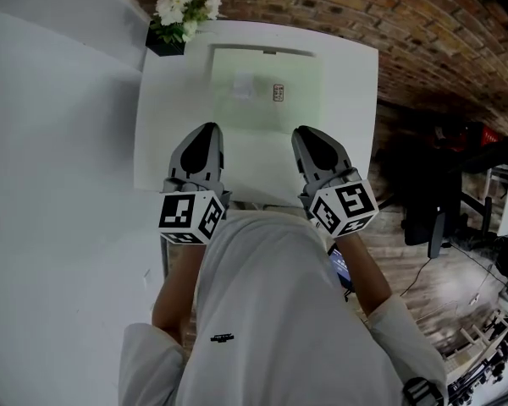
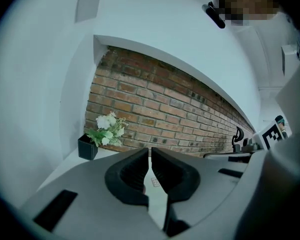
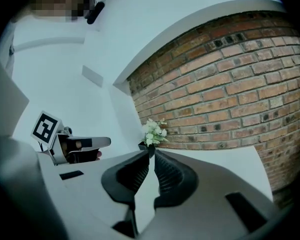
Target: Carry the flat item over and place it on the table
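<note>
Head view: my left gripper (image 1: 207, 134) and right gripper (image 1: 309, 135) each pinch the sheet (image 1: 267, 91) by its near edge to hold it level over the table (image 1: 353, 100).

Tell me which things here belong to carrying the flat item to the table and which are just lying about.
For the job: flat item; left gripper and right gripper, both shut on its near edge; white table.

Lying about: potted white flowers at the table's far left corner; dark clutter on the floor, right.
</note>
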Demonstrator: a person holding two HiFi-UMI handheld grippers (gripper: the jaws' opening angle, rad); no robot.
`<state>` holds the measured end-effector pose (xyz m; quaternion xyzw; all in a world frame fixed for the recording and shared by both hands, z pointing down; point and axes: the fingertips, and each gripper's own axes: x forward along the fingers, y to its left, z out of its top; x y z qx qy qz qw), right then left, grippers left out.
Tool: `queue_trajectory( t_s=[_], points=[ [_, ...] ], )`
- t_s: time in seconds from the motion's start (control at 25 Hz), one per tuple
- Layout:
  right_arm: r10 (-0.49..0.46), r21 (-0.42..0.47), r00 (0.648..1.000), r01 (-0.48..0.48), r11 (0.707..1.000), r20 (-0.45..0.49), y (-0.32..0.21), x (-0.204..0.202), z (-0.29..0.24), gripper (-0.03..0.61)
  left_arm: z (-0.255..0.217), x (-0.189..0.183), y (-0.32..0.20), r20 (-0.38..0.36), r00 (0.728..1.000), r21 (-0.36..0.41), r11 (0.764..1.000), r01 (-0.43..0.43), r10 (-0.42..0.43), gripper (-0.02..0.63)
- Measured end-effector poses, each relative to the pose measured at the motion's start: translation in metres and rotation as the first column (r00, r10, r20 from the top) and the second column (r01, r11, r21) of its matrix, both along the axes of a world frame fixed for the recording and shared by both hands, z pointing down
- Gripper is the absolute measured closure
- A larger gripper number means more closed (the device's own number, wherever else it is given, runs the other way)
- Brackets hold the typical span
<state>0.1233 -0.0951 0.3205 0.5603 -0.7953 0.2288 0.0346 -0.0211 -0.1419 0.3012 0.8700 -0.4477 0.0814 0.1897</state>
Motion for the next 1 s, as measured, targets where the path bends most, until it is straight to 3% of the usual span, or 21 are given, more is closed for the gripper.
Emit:
queue_trajectory(
  t_s=[0.32, 0.56, 1.0],
  points=[
    [-0.04, 0.049, 0.999, 0.04, 0.998, -0.009, 0.018, -0.013, -0.03, 0.52, -0.035, 0.004, 0.023, -0.005, 0.999, 0.049, 0.998, -0.044, 0.044, 0.578],
    [-0.026, 0.103, 0.999, 0.028, 0.994, -0.026, 0.026, -0.018, -0.048, 0.52, -0.051, 0.011, 0.043, -0.056, 0.997, 0.066, 0.996, -0.053, 0.057, 0.58],
    [-0.049, 0.164, 0.996, 0.06, 0.985, -0.073, 0.057, -0.051, -0.069, 0.52, -0.059, 0.026, 0.079, -0.033, 0.99, 0.117, 0.984, -0.132, 0.136, 0.58]
  ],
)
